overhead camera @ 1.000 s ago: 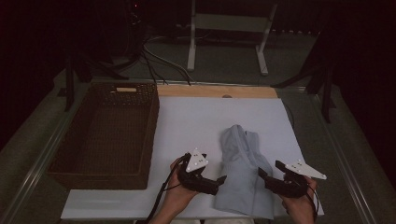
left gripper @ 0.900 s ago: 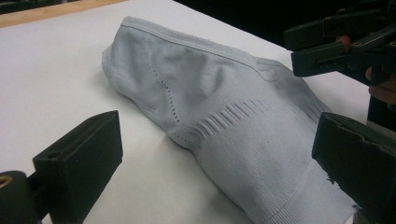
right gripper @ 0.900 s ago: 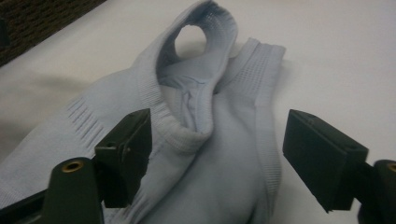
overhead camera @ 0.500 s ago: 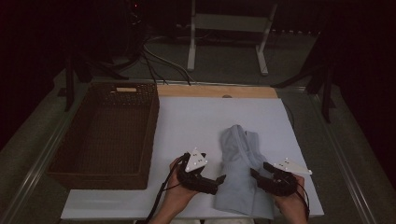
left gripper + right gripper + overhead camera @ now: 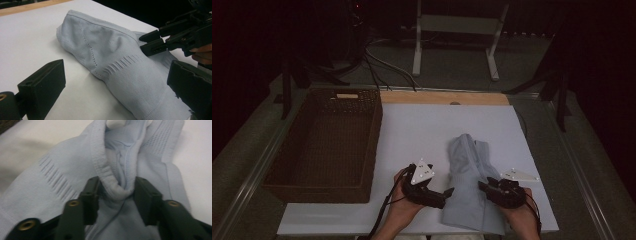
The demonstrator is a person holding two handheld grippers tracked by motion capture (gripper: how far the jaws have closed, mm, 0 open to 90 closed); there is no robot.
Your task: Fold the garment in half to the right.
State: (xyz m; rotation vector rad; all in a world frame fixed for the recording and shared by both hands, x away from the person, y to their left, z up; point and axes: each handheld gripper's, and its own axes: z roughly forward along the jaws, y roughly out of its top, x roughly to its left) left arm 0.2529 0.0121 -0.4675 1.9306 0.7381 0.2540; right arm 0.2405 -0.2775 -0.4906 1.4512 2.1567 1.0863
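Observation:
A light blue knit garment [image 5: 469, 165] lies folded lengthwise on the white board [image 5: 432, 130], right of centre. My right gripper [image 5: 482, 185] comes in from its right side and is shut on a bunched fold of its ribbed edge [image 5: 117, 191]. My left gripper [image 5: 451, 191] sits at the garment's left edge near the front, open wide. In the left gripper view one jaw is over bare board and the other over the cloth [image 5: 105, 47]. The right gripper [image 5: 147, 42] also shows there, pinching the far edge.
A deep brown wicker basket [image 5: 373, 150] stands at the left, against the board. A wooden strip [image 5: 442, 97] runs along the board's far edge. Beyond it are cables and the legs of a metal stand [image 5: 457, 45] on a dark floor.
My right gripper has moved left from the bare board onto the garment's right edge and shut on a fold. The left gripper has hardly moved.

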